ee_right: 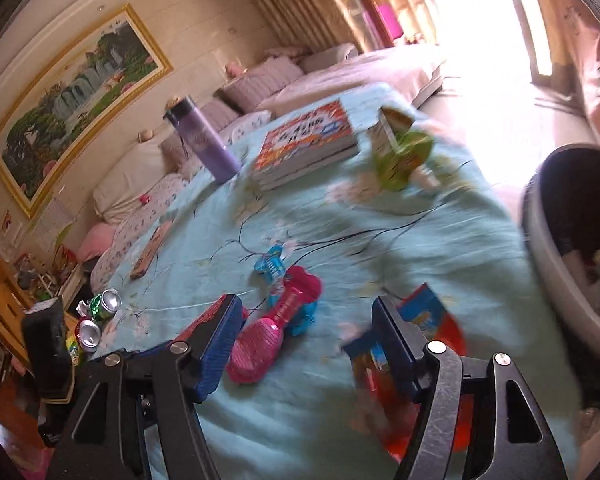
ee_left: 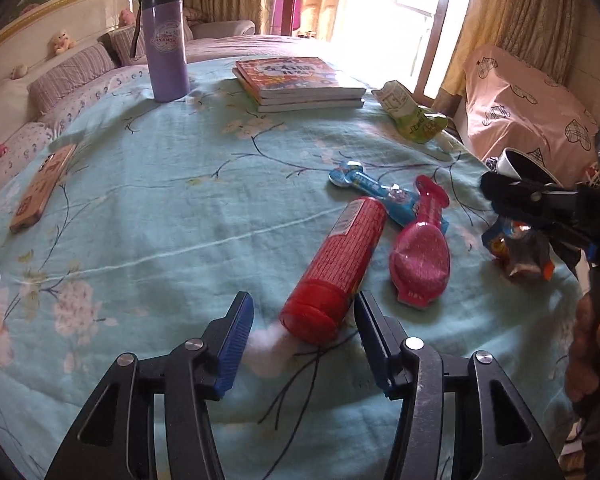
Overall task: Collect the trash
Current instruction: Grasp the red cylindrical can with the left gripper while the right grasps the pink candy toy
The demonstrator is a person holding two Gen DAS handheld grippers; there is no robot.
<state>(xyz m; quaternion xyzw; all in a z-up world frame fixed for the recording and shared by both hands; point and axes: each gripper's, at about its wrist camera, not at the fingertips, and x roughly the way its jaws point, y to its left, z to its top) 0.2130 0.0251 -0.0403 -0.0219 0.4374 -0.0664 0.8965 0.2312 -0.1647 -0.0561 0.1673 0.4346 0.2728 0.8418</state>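
A red cylindrical can (ee_left: 334, 268) lies on the light blue floral cloth (ee_left: 160, 200), its cap end between the fingers of my open left gripper (ee_left: 304, 312). A white tissue wad (ee_left: 268, 346) lies under that end. A pink wrapper (ee_left: 420, 256), (ee_right: 268, 332) and a blue wrapper (ee_left: 374, 186), (ee_right: 272, 266) lie beside it. My right gripper (ee_right: 304, 340) is open over the cloth; an orange and blue snack bag (ee_right: 416, 344), (ee_left: 516, 248) lies by its right finger. A green carton (ee_left: 410, 116), (ee_right: 400, 152) lies further off. Crushed cans (ee_right: 100, 316) lie at the left edge.
A purple tumbler (ee_left: 166, 44), (ee_right: 204, 144) and a stack of books (ee_left: 300, 82), (ee_right: 304, 144) stand at the far side. A tan flat box (ee_left: 44, 186) lies at the left. A grey bin (ee_right: 556, 256) with trash in it stands right of the table.
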